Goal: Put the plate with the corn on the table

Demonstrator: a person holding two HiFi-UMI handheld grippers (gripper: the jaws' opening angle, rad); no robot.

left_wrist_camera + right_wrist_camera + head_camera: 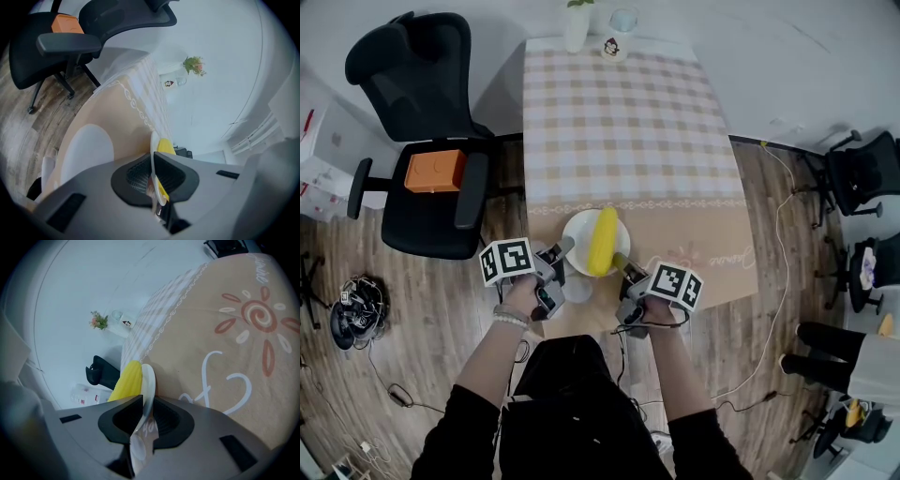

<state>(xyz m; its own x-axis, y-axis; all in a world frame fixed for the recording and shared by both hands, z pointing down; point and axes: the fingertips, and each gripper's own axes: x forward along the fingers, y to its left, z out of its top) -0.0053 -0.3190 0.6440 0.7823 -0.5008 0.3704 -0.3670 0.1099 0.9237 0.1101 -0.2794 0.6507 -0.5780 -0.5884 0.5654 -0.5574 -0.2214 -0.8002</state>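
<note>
Holding a white plate [579,228] from both sides, the two grippers pinch its rim. The left gripper [563,248] has its jaws closed tight on the plate's left edge. In the left gripper view the thin rim sits squeezed between the two dark pads. The right gripper [620,262] grips the near right edge the same way, with its jaws pressed on the rim from both sides. A yellow corn cob [602,241] lies on the plate, with its length pointing away from the person. The plate is over the near end of the table [628,122], above the tan part of the cloth. It is close to the near edge, but I cannot tell if it touches the cloth. An orange sun drawing [258,317] is on that tan part, to the right of the plate. The far part of the cloth has little squares on it. At the far end of the table stand a white vase [577,28] with a small plant, a little mug [613,47] with a picture on it, and a clear glass [623,19]. A black office chair [422,202] stands to the left of the table, and an orange box [435,171] sits on its seat. The wood floor [412,309] has thin cables lying on it.
</note>
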